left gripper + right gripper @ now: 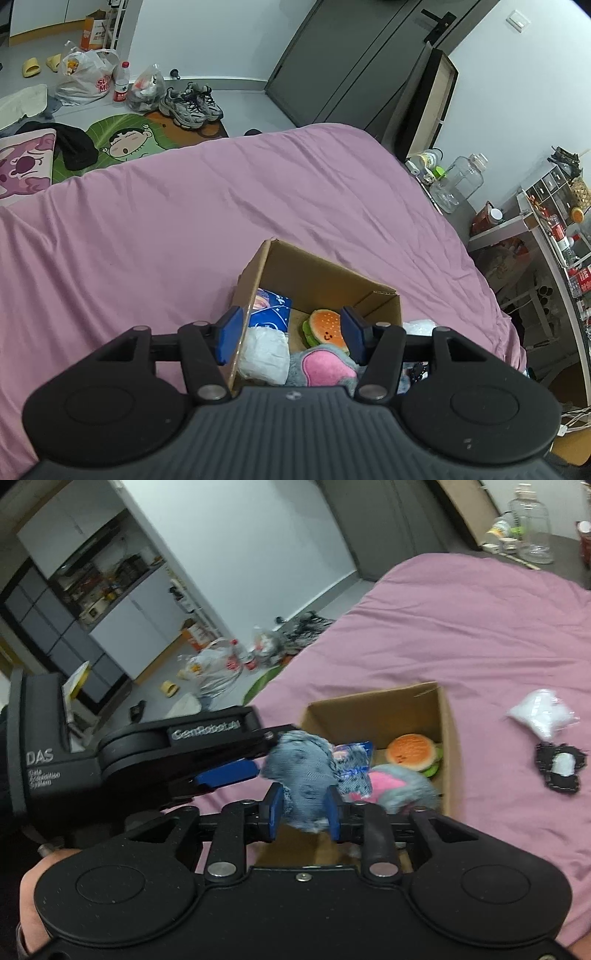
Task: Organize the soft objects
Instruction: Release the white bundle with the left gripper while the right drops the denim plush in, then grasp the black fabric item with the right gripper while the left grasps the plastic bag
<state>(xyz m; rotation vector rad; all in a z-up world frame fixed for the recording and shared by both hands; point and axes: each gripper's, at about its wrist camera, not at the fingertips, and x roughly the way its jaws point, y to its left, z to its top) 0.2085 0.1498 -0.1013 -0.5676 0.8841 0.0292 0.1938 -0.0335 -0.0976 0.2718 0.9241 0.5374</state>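
An open cardboard box (325,273) (445,738) stands on the pink bed (184,221). Inside lie a burger plush (325,328) (412,753), a blue packet (271,310), a white soft pack (264,354) and a grey and pink plush (325,365) (391,782). My left gripper (291,336) (258,757) is open, straddling the box's left wall and part of the contents. My right gripper (304,806) hovers at the box's near edge with its jaws parted; a blurred grey furry plush (303,771) fills the gap. Whether it belongs to the grey and pink plush I cannot tell.
Right of the box on the sheet lie a white soft bag (541,716) and a black and white fabric piece (559,768). A bedside surface with a clear jug (458,182) borders the bed's far right. Shoes (192,105) and bags (83,77) litter the floor beyond.
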